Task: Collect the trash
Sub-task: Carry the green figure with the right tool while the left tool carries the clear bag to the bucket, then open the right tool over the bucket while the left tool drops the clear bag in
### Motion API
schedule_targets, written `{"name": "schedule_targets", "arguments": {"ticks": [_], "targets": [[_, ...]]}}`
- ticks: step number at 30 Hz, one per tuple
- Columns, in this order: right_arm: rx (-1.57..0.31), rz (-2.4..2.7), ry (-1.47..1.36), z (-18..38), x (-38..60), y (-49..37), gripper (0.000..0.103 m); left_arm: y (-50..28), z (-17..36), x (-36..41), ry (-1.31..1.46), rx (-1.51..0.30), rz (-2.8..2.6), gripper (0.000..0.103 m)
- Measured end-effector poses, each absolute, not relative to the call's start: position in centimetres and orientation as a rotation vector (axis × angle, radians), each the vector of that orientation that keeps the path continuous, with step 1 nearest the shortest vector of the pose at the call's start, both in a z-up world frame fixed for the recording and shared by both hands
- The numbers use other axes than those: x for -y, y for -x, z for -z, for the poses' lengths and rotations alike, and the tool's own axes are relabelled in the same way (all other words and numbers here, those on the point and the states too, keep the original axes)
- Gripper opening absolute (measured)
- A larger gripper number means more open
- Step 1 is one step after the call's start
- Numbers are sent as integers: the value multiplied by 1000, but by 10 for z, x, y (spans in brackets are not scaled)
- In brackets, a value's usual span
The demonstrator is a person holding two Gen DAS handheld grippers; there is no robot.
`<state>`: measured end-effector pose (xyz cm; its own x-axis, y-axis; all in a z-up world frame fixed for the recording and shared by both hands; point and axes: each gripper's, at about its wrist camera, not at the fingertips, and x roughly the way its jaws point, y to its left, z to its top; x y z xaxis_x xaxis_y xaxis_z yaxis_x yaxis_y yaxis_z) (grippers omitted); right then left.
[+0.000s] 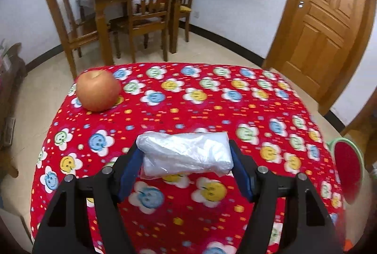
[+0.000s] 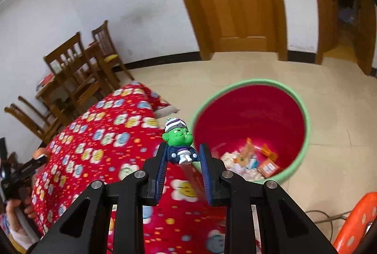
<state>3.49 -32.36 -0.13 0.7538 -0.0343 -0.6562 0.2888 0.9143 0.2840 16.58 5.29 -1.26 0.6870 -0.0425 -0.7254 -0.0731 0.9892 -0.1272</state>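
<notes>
Holding trash in both grippers above the red flowered tablecloth (image 1: 188, 98), with the bin (image 2: 304, 127) close by.

On my left gripper (image 1: 186, 155) the two blue pads are clamped on a crumpled clear plastic bag (image 1: 186, 154), lifted over the cloth; I can read no print on it. My right gripper (image 2: 182, 155) has its pads pinched on the dark base of a small green-faced toy figure (image 2: 180, 138) with a white and purple striped cap, held at the table's edge just beside the green-rimmed, red-lined bin. Wrappers (image 2: 249, 164) lie in the bin's bottom, some orange, their labels too blurred to read. An apple (image 1: 99, 90) sits on the far left corner of the cloth, well apart from the bag. Smiley faces are the cloth's only markings.
</notes>
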Motion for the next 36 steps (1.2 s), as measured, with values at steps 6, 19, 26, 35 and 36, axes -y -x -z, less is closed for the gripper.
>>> {"name": "schedule_targets", "arguments": {"ticks": [6, 19, 26, 35, 36], "targets": [[-707, 225, -436, 16, 347, -26, 27, -153, -4, -18, 130, -804, 75, 70], [-709, 283, -492, 33, 379, -12, 28, -141, -12, 62, 98, -837, 249, 70], [-695, 264, -510, 31, 386, -6, 28, -138, -16, 95, 68, -838, 312, 70], [-647, 239, -483, 15, 389, 11, 31, -137, -16, 141, 29, -854, 397, 70], [-644, 237, -481, 13, 389, 13, 31, -136, -15, 148, 22, -854, 410, 70]]}}
